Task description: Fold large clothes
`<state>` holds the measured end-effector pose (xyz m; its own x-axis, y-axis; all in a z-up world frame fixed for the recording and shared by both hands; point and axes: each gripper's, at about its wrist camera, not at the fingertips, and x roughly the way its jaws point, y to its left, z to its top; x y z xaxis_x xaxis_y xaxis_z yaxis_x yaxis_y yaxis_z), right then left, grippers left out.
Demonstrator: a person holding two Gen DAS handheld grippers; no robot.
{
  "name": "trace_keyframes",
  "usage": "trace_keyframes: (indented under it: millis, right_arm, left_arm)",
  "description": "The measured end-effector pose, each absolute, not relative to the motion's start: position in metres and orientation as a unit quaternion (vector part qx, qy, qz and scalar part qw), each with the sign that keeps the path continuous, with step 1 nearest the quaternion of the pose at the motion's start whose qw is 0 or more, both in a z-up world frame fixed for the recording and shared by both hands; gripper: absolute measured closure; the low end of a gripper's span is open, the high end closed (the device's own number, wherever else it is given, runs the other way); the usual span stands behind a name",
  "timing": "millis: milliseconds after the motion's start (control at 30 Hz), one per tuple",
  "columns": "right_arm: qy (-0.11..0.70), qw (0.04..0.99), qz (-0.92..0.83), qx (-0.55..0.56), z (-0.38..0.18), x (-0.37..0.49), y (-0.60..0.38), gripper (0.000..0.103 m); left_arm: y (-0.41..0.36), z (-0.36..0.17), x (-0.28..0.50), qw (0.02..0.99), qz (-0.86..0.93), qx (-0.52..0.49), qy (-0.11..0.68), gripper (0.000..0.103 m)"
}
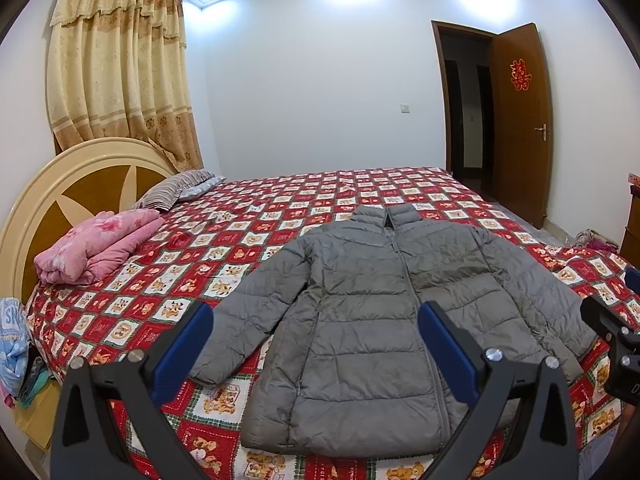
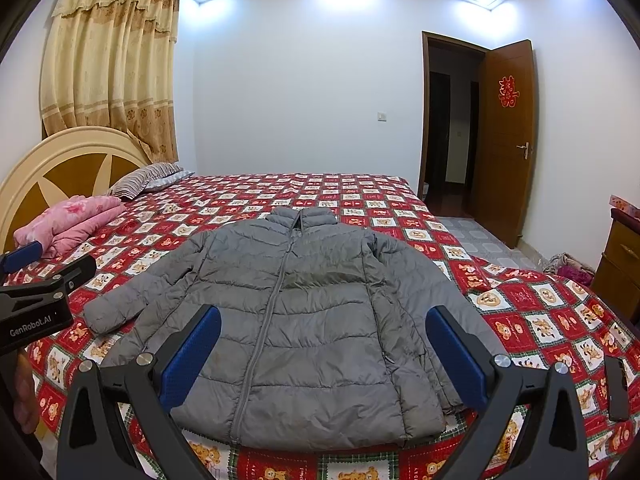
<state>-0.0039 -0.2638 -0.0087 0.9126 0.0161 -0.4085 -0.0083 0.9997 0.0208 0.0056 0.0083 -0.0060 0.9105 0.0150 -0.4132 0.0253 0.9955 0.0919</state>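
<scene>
- Left wrist view: the left hand-held gripper (image 1: 316, 332) hovers released, jaws wide, over the grey puffer jacket (image 1: 376, 320), which lies flat and zipped on the bed (image 1: 256, 216). Its slick padding could slide from a shallow pinch.
- Right wrist view: the right hand-held gripper (image 2: 323, 336) hangs equally released above the hem; uneven pulls could skew the fold. No containers are visible.

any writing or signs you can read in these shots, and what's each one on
"GenRobot.AI": white print on the side of the left gripper.
"囍": red double-happiness cutout on the brown door.
Partial letters, perhaps "SN": on the blue cloth beside the bed, cut off at the frame edge.
Print in the bear squares of the bedspread: too small and warped to read.
Grey jacket: no visible label.
</scene>
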Motion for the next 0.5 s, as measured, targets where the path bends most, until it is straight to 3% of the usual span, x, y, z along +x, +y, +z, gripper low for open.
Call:
trace_keyframes:
  millis: [500]
  right_arm:
    - [0.211, 0.977, 0.010, 0.009, -0.0096, -0.0030, -0.2638, 0.001]
  left_arm:
    - [0.0126, -0.0086, 0.0083, 0.976, 0.001, 0.047, 0.212, 0.000]
